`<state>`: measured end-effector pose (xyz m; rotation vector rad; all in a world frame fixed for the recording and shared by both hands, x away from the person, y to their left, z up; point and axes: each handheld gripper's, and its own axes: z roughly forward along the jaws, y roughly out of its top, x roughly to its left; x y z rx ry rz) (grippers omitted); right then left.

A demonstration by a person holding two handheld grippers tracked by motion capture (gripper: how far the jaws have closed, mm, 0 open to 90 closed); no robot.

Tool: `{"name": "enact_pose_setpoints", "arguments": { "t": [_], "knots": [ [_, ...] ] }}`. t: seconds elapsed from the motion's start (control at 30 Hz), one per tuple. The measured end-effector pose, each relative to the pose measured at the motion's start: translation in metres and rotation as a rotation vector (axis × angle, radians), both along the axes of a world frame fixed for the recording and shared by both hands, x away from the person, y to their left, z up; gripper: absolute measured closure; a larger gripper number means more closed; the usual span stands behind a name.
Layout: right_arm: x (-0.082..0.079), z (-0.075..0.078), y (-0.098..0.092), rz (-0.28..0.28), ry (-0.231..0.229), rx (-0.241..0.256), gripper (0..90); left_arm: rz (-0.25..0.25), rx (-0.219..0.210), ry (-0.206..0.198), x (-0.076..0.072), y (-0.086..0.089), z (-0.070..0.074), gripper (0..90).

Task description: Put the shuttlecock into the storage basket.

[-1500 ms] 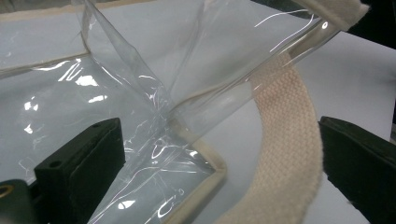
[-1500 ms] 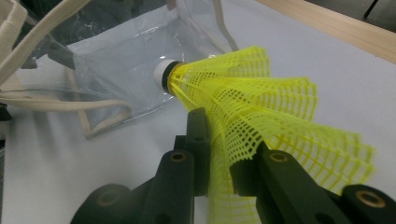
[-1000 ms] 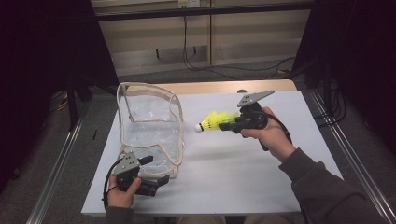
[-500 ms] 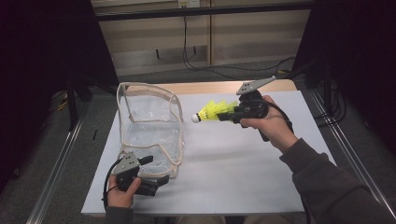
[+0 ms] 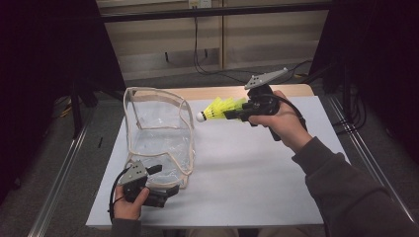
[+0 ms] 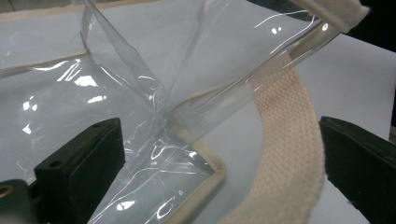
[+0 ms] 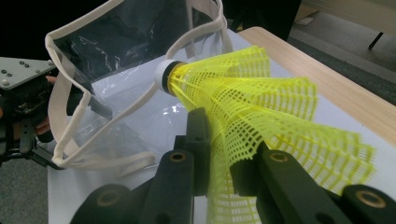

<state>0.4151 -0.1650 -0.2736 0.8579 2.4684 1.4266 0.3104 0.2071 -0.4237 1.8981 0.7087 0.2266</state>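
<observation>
Two grippers work a white table [image 5: 257, 173] where a clear bag [image 5: 158, 126] stands open on its left half, its mouth rimmed in cream tape and facing up toward the right. Largest of the things in play, the bag looks light and floppy: thin, glossy plastic film that creases and would likely slide between hard pads, with the woven edging and the strap [image 6: 287, 140] offering the firmer, rougher hold. At the bag's near corner the left gripper [image 5: 168, 190] sits low on the table; its own view shows the jaws spread, one at each side, with the folded film, the taped corner and the strap lying between them, none of it pinched. Above the right half of the table, the right gripper [image 5: 232, 114] holds a yellow shuttlecock [image 5: 220, 108] in the air just beside the bag's upper rim, white cork pointing at the opening. In the right gripper view the jaws are pressed onto the mesh skirt [image 7: 261, 121] from both sides, and the skirt buckles a little between them. The shuttlecock appears nearly weightless and springy; its plastic lattice gives under pressure and could deform if squeezed hard, so a light grip on the skirt seems right, while the small cork [image 7: 162, 74], hard and rounded, looks the more slippery place to hold. The bag, being so limp, probably needs its rim steadied as the shuttlecock goes in.
</observation>
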Motion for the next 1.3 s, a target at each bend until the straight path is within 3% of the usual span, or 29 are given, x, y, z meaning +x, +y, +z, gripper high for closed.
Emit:
{"name": "enact_pose_setpoints", "arguments": {
  "t": [0.37,0.8,1.1,1.3],
  "knots": [
    [0.002,0.022,0.022,0.024,-0.025,-0.018,80.1,-0.007,-0.001,0.004,0.000,0.001,0.000,2.0],
    [0.001,0.027,0.062,0.073,-0.035,-0.042,80.1,-0.004,-0.001,-0.002,0.000,0.001,0.000,2.0],
    [0.003,0.030,0.081,0.073,-0.035,-0.039,80.0,-0.002,-0.004,-0.003,-0.001,0.000,0.000,2.0],
    [0.005,0.031,0.090,0.077,-0.043,-0.069,80.0,-0.001,-0.007,-0.002,-0.001,0.000,0.000,2.0]
  ]
}}
